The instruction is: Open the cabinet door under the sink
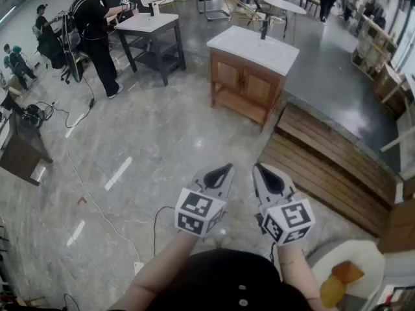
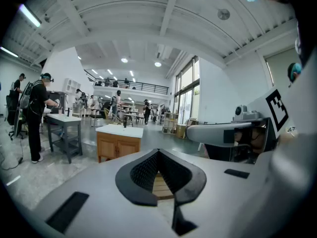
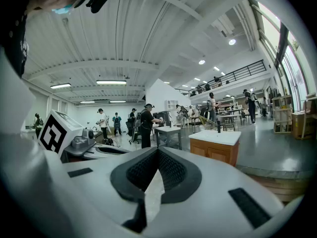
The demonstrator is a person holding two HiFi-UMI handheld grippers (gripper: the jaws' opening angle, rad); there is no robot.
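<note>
The sink cabinet [image 1: 248, 76] is a wooden unit with a white top and a dark faucet [image 1: 264, 28]. It stands well ahead of me across the grey floor, and its two front doors [image 1: 243, 84] are closed. My left gripper [image 1: 220, 172] and right gripper [image 1: 267, 173] are side by side near my body, far from the cabinet. Both point toward it and are shut with nothing between their jaws. The cabinet [image 2: 118, 145] sits left of the closed tips of the left gripper [image 2: 158, 152] in the left gripper view. In the right gripper view the cabinet [image 3: 215, 150] is right of the right gripper [image 3: 158, 151].
A low wooden slatted platform [image 1: 324, 161] lies right of the cabinet. A person [image 1: 96, 31] works at a grey table [image 1: 152, 37] at the far left. Cables [image 1: 78, 118] run over the floor. A dark desk [image 1: 19, 149] is at the left and a white round seat [image 1: 350, 267] at the lower right.
</note>
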